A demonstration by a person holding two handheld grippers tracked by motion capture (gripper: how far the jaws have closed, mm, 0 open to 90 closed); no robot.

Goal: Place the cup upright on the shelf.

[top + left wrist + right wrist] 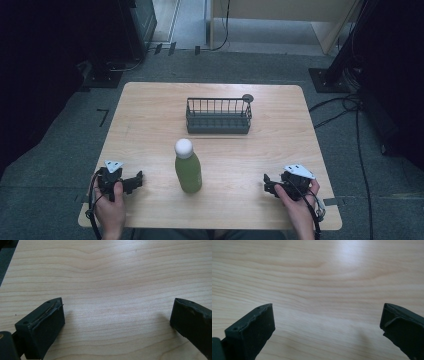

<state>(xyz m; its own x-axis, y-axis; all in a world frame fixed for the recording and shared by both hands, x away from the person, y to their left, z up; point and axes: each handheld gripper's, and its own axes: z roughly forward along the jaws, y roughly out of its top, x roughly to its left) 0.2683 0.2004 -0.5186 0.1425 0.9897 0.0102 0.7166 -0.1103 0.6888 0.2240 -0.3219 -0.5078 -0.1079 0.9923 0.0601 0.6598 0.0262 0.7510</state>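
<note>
The jaws of the left gripper (116, 322) are spread wide apart, with nothing but bare wood grain between them. The jaws of the right gripper (327, 325) are spread just as wide over the same bare surface. In the high view, each gripper is held in a hand near the front edge of a pale rectangular wooden table (150, 125), the left gripper (134, 181) and right gripper (270, 185) pointing inward. Between them an upright green bottle with a round white cap (188, 170) is seen, well apart from both. Behind it, a dark wire basket (218, 116) is placed.
</note>
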